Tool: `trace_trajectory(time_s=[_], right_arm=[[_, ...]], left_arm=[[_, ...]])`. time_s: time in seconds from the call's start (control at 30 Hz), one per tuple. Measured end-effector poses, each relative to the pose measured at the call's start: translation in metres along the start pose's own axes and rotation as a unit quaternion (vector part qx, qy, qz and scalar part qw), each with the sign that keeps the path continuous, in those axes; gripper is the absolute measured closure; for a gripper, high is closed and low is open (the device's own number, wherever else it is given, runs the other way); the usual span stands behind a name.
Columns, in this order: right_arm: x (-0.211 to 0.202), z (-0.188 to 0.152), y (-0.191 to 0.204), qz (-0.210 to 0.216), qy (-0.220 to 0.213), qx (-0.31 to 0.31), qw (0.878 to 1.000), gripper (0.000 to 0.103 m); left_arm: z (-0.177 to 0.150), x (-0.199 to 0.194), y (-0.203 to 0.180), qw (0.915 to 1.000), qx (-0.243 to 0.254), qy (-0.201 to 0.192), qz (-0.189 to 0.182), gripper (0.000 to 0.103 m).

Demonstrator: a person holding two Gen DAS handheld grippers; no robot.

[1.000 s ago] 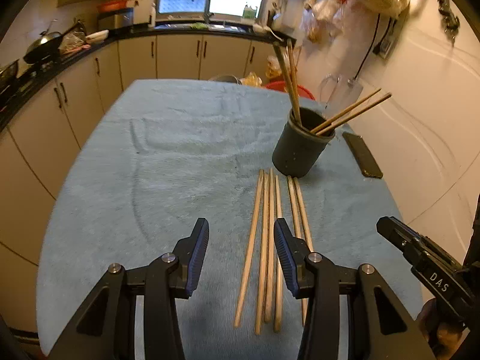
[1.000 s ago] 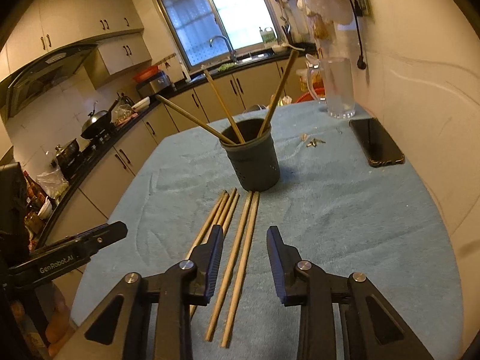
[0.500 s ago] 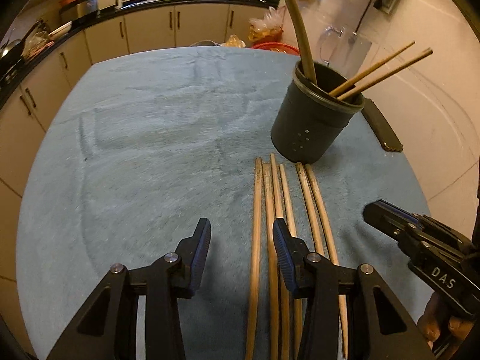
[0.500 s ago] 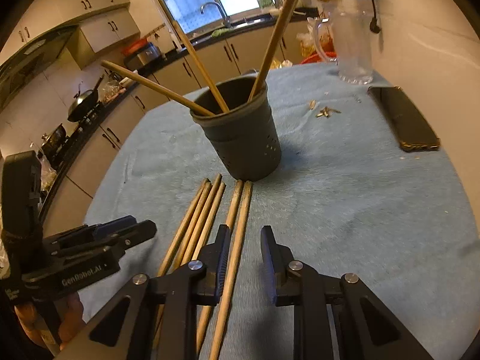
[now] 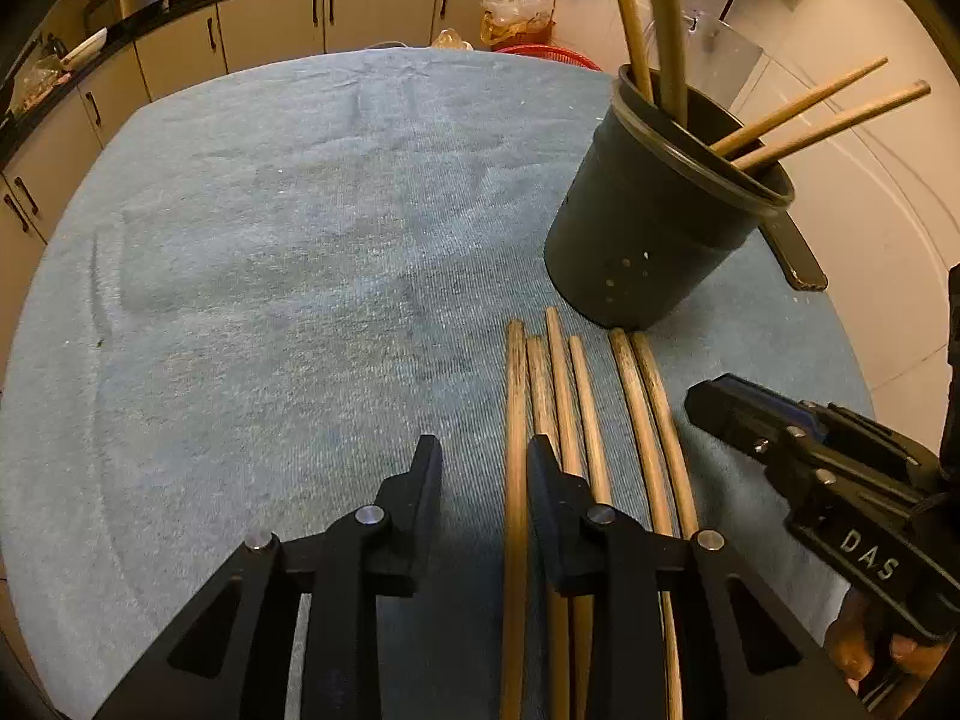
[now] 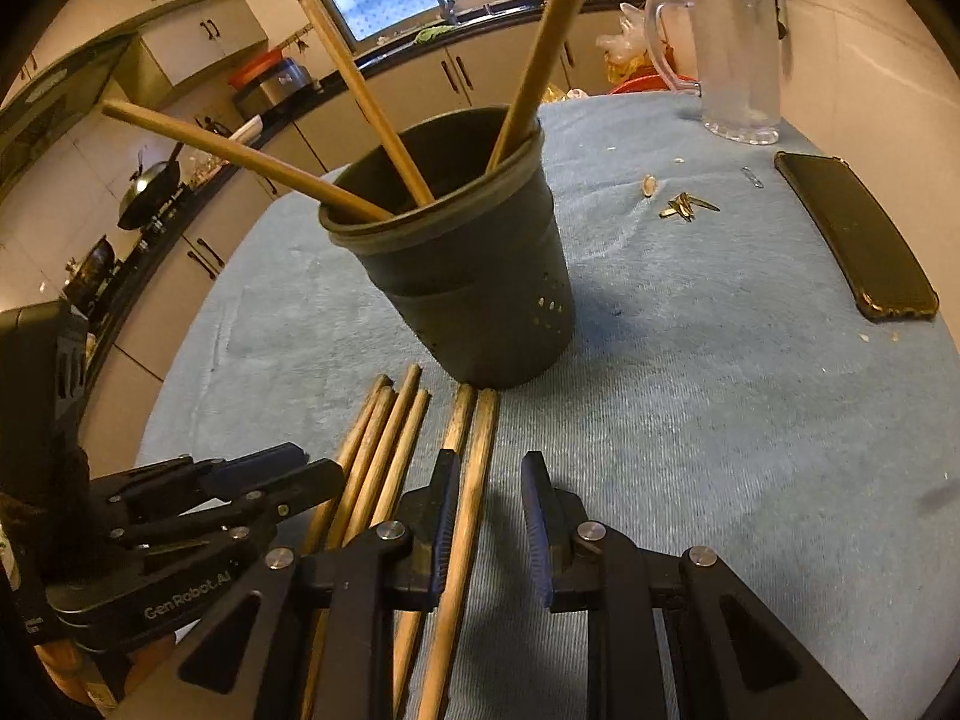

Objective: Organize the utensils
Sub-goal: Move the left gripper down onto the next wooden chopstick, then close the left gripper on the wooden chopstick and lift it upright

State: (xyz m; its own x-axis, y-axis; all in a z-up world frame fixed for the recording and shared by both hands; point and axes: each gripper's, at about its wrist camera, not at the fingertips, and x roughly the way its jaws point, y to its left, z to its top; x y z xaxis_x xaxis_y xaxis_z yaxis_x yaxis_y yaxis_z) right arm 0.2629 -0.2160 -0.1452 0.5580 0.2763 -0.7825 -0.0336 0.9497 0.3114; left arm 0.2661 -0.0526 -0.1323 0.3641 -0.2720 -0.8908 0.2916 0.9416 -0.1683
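Several wooden chopsticks (image 5: 558,396) lie side by side on the blue cloth, their far ends just short of a dark utensil holder (image 5: 648,240) with more chopsticks standing in it. My left gripper (image 5: 483,462) is low over the row and its jaws are closing; the leftmost chopstick (image 5: 515,420) lies between them, against the right finger only. My right gripper (image 6: 489,474) straddles the rightmost chopstick (image 6: 477,462), which lies by the left pad with a gap to the other; it is open. Each gripper shows in the other's view, the right gripper (image 5: 714,408) and the left gripper (image 6: 318,474).
A dark phone (image 6: 852,234) lies at the table's right edge, with a clear glass pitcher (image 6: 738,60) behind it and some seed husks (image 6: 684,207) on the cloth (image 5: 270,300). Kitchen cabinets and a counter run beyond the table's far and left sides.
Both grippers have come down and forward over the row of chopsticks, closer to the holder. Both pairs of jaws have narrowed, each now around an outer chopstick.
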Motion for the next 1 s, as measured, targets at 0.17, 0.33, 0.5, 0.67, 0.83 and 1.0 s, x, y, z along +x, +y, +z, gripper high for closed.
trace_trajectory(time_s=[0.17, 0.33, 0.5, 0.67, 0.83, 1.0], right_arm=[[0.013, 0.003, 0.005, -0.009, 0.013, -0.004, 1.0, 0.079], [0.019, 0.003, 0.013, -0.041, 0.018, -0.017, 0.999, 0.082], [0.024, 0.002, 0.027, -0.072, 0.018, -0.045, 0.996, 0.083], [0.026, 0.004, 0.032, -0.086, 0.025, -0.062, 0.994, 0.091], [0.012, -0.01, 0.015, -0.072, 0.039, -0.066, 0.995, 0.093], [0.005, -0.015, 0.006, -0.07, 0.051, -0.068, 0.994, 0.093]], left_arm=[[0.006, 0.003, -0.004, 0.9999, 0.014, 0.006, 0.004, 0.073], [0.013, 0.008, -0.01, 0.9991, 0.029, 0.01, 0.029, 0.082], [0.018, 0.011, -0.004, 0.9997, 0.006, 0.015, 0.019, 0.088], [0.011, 0.009, 0.006, 0.9998, -0.009, 0.014, 0.012, 0.095], [-0.018, -0.005, 0.012, 0.9994, -0.024, 0.018, 0.02, 0.096], [-0.02, -0.004, 0.009, 0.9988, -0.016, 0.02, 0.042, 0.095]])
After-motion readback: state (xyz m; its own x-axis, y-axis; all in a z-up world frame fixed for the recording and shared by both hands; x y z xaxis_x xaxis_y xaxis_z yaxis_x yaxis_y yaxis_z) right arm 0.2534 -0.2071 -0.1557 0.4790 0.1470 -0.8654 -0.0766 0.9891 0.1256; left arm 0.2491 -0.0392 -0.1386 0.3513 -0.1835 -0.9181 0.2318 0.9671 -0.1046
